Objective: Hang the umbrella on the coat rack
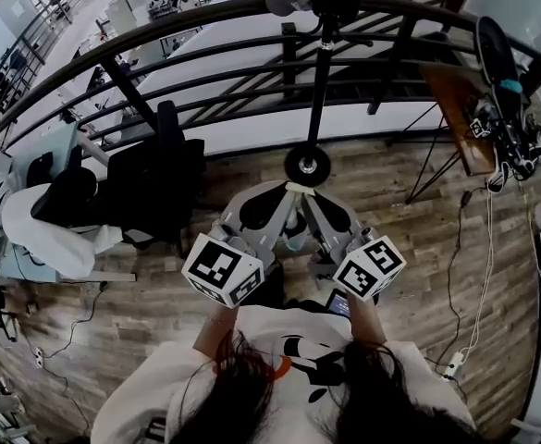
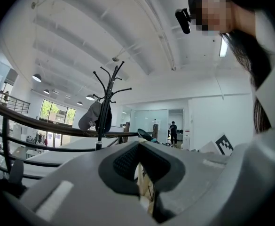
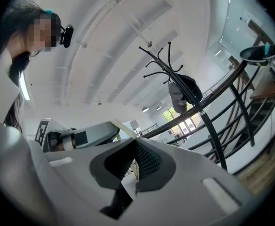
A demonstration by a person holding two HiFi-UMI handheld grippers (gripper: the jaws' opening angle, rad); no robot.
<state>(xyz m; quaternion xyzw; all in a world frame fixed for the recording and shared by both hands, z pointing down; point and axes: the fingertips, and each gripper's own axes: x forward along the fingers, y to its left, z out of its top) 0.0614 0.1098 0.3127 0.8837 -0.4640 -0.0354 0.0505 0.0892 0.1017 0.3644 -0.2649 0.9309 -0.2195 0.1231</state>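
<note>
Facing the coat rack [image 1: 318,91], the person holds both grippers low and close together in front of the body. The tips angle inward until they almost meet just short of the rack's round foot. I take this for a ready stance rather than a carry, since neither gripper has anything in it.

The left gripper [image 2: 138,171] is closed down to a thin slit, its ribbed pads nearly meeting, and only the room behind shows through the gap. The right gripper [image 3: 133,166] is likewise drawn together with nothing between its pads. Both gripper views tilt upward, so the rack's hooked arms stand against the ceiling.

The rack stands beside the curved railing [image 1: 205,58]. A grey cap [image 2: 89,119] and a dark bag [image 2: 105,119] already hang from its upper part, while several top hooks look free.

No umbrella hangs on the rack, and I cannot pick one out with certainty anywhere. A long black thing [image 1: 494,54] lies at the far end of a wooden worktop [image 1: 455,109] off to the person's right, near the railing. It could be the umbrella, but that is only a guess. If so, the task has hardly begun, and the grippers would first need to open and turn toward that worktop's near edge.
</note>
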